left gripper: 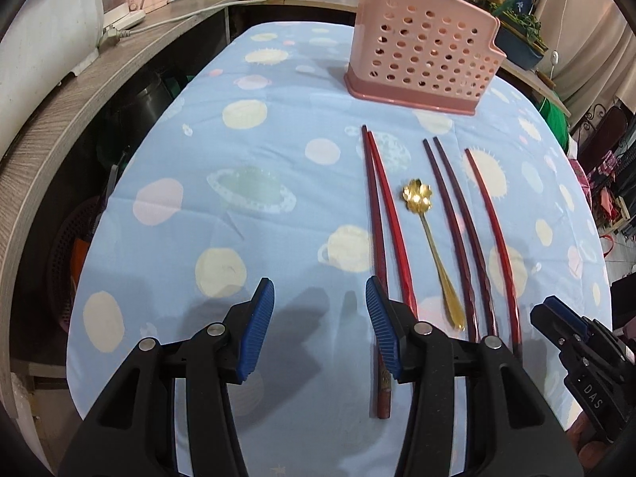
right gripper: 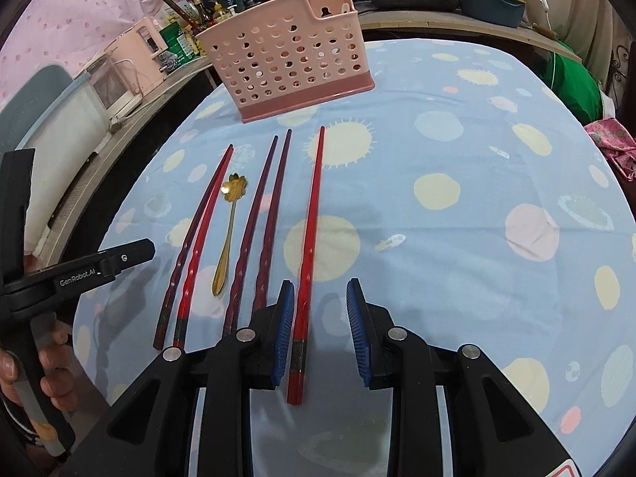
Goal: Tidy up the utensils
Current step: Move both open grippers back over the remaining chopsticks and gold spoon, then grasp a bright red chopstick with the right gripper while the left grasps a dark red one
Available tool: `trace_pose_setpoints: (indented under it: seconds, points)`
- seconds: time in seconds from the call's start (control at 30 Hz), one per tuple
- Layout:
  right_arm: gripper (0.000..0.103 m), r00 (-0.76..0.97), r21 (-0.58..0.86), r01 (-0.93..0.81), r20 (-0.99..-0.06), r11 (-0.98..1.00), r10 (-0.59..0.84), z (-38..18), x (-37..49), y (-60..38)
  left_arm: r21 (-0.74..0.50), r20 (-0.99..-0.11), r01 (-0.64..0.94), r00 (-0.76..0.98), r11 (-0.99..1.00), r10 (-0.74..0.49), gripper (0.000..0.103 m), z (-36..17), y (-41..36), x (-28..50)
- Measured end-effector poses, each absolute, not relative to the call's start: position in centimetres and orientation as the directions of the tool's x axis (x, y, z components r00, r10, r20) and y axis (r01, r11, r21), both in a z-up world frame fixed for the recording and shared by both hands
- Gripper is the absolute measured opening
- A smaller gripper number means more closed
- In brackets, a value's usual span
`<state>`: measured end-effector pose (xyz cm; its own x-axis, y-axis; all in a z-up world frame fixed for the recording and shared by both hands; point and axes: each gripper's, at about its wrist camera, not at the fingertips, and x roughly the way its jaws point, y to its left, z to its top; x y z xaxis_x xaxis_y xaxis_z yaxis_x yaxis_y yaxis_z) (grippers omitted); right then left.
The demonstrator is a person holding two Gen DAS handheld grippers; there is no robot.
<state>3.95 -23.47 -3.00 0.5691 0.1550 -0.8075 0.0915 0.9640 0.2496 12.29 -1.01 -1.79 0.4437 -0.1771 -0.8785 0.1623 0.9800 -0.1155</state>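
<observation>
A pink perforated utensil holder (left gripper: 421,55) (right gripper: 292,61) stands upright at the far side of the table. In front of it lie several red and dark chopsticks and a gold flower-shaped spoon (left gripper: 431,246) (right gripper: 228,226), all side by side. My left gripper (left gripper: 320,324) is open and empty, its right finger over the leftmost chopstick pair (left gripper: 381,222). My right gripper (right gripper: 320,328) is open, hovering over the thick end of the rightmost single red chopstick (right gripper: 308,246), which lies between its pads without contact.
The table wears a blue cloth with planets (left gripper: 238,198). A wooden counter (left gripper: 79,91) with appliances runs along the left and back. Pots and a planter (right gripper: 489,4) stand behind the holder. A green bag (right gripper: 572,83) sits at the right.
</observation>
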Motion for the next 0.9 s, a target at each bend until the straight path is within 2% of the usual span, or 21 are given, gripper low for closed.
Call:
trace_pose_setpoints:
  seconds: [0.6,0.77,0.9]
  points:
    - [0.027,0.541,0.230,0.062,-0.826,0.971,0.161,-4.2,2.7,-21.9,-0.122,-0.889,0.198,0.414,0.973,-0.196,0.046,-2.4,-1.5,10.1]
    - [0.026,0.541,0.218,0.060,-0.827,0.974,0.152,-4.3,2.5,-21.7,-0.124,-0.886,0.212,0.416,0.969,-0.205,0.052,-2.3,-1.7,9.5]
    - [0.023,0.543,0.205,0.060,-0.828,0.977,0.140,-4.3,2.3,-21.6,-0.127,-0.887,0.224,0.410,0.966,-0.212,0.052,-2.4,-1.9,9.0]
